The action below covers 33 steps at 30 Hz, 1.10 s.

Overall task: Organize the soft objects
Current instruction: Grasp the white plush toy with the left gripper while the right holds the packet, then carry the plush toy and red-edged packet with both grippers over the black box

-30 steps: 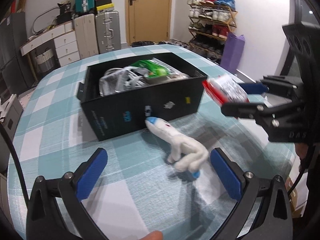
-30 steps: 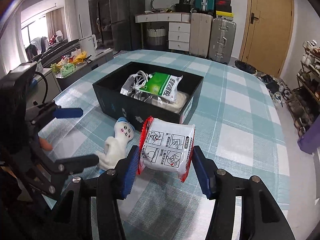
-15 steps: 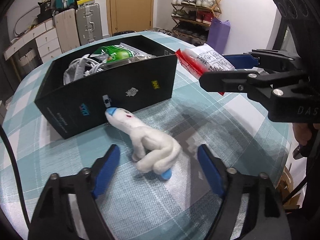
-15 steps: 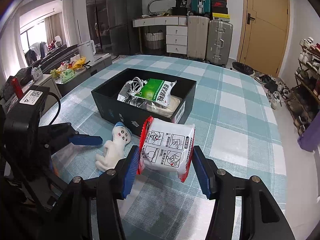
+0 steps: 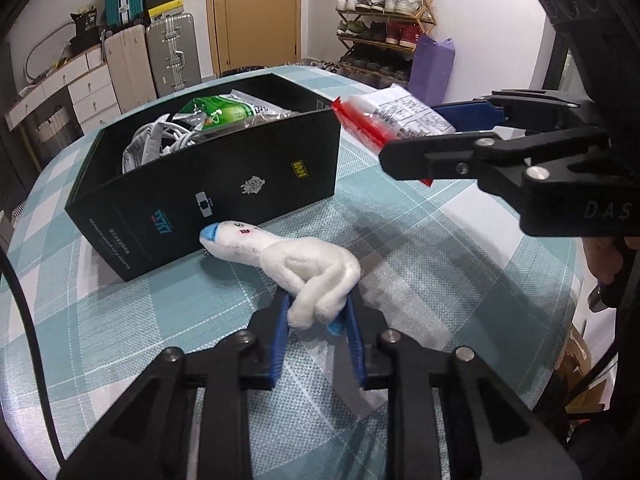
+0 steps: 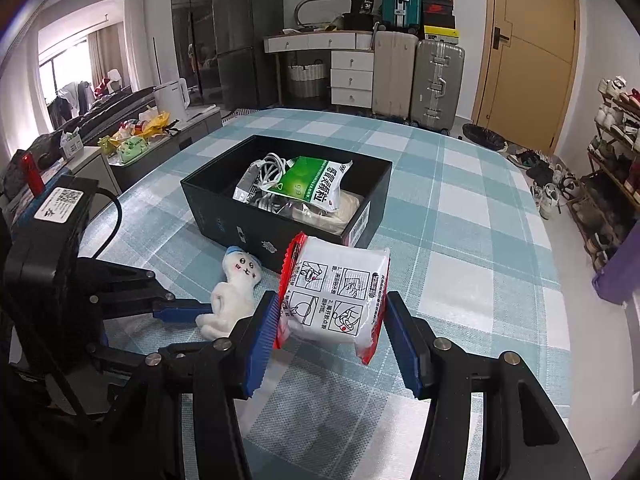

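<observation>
A table (image 6: 472, 216) covered with a teal and white checked cloth is seen in a room with suitcases (image 6: 438, 80) and a shoe rack (image 5: 380, 24). An open black box (image 5: 224, 176) is placed near the middle of the table. Just beside its long wall a white plush toy (image 5: 304, 268) is lying on the cloth, and its lower end is clenched by the left gripper (image 5: 318, 320). A white and red packet (image 6: 334, 300) is grasped by the right gripper (image 6: 332, 320) and is held above the cloth, near a corner of the box.
</observation>
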Each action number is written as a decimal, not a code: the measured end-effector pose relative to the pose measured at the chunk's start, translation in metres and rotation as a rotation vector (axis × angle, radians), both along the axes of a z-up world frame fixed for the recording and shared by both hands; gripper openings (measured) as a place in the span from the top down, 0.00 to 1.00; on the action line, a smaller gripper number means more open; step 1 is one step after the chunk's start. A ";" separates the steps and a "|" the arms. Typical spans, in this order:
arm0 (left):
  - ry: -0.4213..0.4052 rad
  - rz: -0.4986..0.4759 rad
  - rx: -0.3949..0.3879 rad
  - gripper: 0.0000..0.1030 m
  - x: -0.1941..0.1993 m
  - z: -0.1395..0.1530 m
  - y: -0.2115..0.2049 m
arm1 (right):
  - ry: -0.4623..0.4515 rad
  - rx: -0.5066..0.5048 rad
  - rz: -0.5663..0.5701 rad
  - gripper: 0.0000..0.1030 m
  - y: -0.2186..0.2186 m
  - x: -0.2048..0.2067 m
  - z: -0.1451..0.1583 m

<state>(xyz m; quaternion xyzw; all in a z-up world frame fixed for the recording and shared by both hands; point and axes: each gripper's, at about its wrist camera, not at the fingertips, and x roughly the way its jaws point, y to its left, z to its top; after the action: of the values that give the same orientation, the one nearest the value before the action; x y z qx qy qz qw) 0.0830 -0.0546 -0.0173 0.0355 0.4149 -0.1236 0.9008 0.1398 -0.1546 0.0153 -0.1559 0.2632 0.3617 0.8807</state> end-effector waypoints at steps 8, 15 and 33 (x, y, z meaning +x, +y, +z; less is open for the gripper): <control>-0.064 0.020 -0.025 0.78 -0.018 0.016 0.015 | -0.020 0.010 0.012 0.48 0.003 -0.008 0.006; -0.117 0.043 -0.038 0.78 -0.031 0.035 0.028 | -0.032 0.034 0.021 0.48 0.001 -0.012 0.012; -0.186 0.112 -0.067 0.78 -0.018 0.067 0.048 | -0.046 0.116 0.014 0.48 -0.007 -0.014 0.023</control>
<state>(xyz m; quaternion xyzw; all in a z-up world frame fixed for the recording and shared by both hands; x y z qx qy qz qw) 0.0653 -0.0062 0.0495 -0.0064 0.3263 -0.0828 0.9416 0.1260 -0.1621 0.0379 -0.1149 0.2205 0.3789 0.8914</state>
